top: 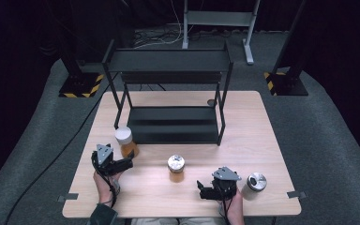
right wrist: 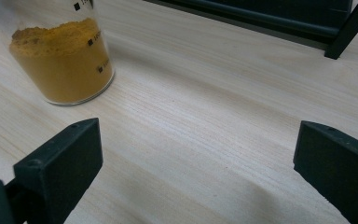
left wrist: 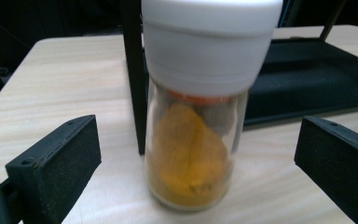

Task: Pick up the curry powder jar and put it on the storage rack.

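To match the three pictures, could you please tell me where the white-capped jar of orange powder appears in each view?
High view: the white-capped jar stands left of centre, at the black rack's front left leg.
Left gripper view: centre, between the open jaws, white cap at top.
Right gripper view: not in it; the jar there is another one.
Shared landmark: the black rack.

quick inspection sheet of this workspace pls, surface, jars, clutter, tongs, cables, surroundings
surface: light wood table, bare between items
job's things: white-capped jar of orange powder stands upright between the open jaws of the left tongs, untouched; black two-tier rack behind it
clutter: silver-lidded jar mid-table; another jar at right
grippers: right tongs open, holding nothing
cables: one cable trails over the floor at left
surroundings: grey carpet, dark stands
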{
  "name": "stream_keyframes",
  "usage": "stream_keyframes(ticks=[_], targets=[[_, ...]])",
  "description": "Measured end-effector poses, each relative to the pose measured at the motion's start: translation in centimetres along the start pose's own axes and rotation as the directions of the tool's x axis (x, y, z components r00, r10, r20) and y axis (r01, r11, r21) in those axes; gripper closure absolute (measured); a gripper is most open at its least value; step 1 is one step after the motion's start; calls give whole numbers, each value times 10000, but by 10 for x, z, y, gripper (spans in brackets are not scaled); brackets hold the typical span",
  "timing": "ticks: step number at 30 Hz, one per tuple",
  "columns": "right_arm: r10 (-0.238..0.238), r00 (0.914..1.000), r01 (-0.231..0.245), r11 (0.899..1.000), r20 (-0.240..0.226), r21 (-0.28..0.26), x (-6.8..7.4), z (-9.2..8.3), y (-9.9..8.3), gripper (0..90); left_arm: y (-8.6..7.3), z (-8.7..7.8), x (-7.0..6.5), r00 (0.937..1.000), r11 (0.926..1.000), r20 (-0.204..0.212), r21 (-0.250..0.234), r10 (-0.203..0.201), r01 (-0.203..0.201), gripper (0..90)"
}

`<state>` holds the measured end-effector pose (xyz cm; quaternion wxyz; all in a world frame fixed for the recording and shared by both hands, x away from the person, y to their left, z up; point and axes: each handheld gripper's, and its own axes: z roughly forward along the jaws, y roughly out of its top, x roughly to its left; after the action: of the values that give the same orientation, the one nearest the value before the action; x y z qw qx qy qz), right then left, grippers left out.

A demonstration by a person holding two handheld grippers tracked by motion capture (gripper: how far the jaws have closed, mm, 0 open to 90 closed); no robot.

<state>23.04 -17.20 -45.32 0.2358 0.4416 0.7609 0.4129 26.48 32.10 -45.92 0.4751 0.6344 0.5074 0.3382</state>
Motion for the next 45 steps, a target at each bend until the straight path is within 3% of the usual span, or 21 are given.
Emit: stream_keyframes(ticks=[7,19,28,32,37,45], targets=[[-21,10000,21,10000,33,-69,1,-1,-1,4,9,8,-8,9997,9996,-178,-221,147,-151,0],[-72,10000,73,9999,45,-73,1,-1,-1,5,18,19,-15,9988,9997,-460,-184,140,-149,0],[-106,9999,107,9998,58,-144,2,-1,-3,7,22,21,-18,9973,9990,-614,-148,415,-424,5],[-78,10000,79,9999,31,-146,1,-1,-3,6,20,19,-20,9960,9978,-675,-247,593,-611,148],[-91,9999,92,9998,58,-153,2,-1,-3,6,20,21,-23,9951,9980,-782,-107,608,-619,185],[-80,10000,81,9998,36,-174,1,-2,-3,7,21,21,-22,9956,9985,-774,-77,535,-543,332]])
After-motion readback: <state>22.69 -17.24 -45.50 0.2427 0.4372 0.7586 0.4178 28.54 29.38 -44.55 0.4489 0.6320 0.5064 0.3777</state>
